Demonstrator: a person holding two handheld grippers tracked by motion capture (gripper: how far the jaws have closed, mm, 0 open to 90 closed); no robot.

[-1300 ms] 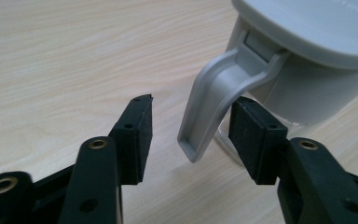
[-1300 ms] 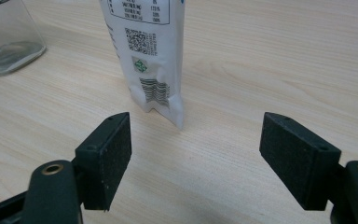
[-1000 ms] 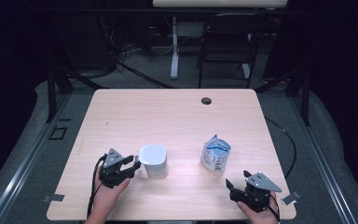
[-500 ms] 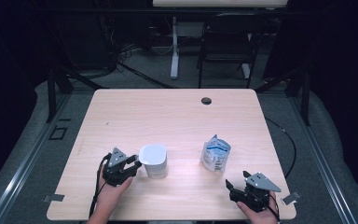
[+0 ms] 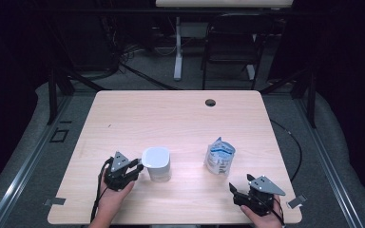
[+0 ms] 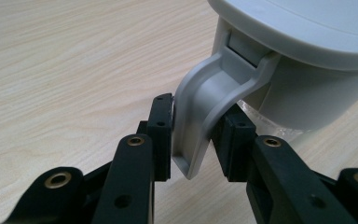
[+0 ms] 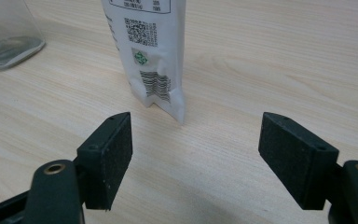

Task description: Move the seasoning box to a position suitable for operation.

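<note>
Two black two-jaw grippers are held low over the pale wooden counter (image 5: 123, 118), one in each hand. The left gripper (image 5: 134, 167) is seen at about seven o'clock on the counter, at nine o'clock of a white lidded plastic container (image 5: 156, 164) that stands upright near the front edge. In the left gripper view, the container's grey curved handle (image 6: 204, 100) is found between the gripper's pads (image 6: 161, 135); the jaws have just been closing, and the pad on the left of that view is seen touching the handle, while contact on the other side cannot be told for certain. The right gripper (image 5: 236, 191) is seen at about five o'clock on the counter, its jaws spread wide with nothing between them. A white printed stand-up pouch (image 5: 219, 156) with blue markings is stood upright at eleven o'clock of it, near but apart, and at three o'clock of the container, well apart from it.
</note>
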